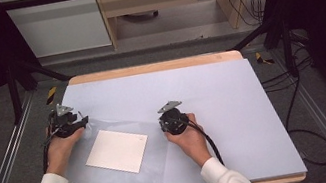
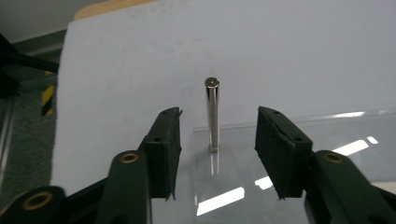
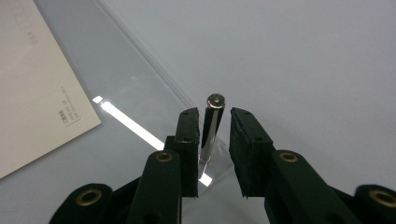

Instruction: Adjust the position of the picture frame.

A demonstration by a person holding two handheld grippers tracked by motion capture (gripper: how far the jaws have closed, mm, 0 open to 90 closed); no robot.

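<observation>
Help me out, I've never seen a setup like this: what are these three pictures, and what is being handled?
There is no robot arm: a person holds a two-jaw tool in each hand. The high view looks down on the table. A clear plastic sleeve with a white sheet in it lies on a pale grey mat. The other two pictures come from cameras riding on the left tool and the right tool. In each, a shiny metal pin stands between the jaws, its tip on the sleeve. The left jaws stand wide of it; the right jaws are close, with a gap showing.
</observation>
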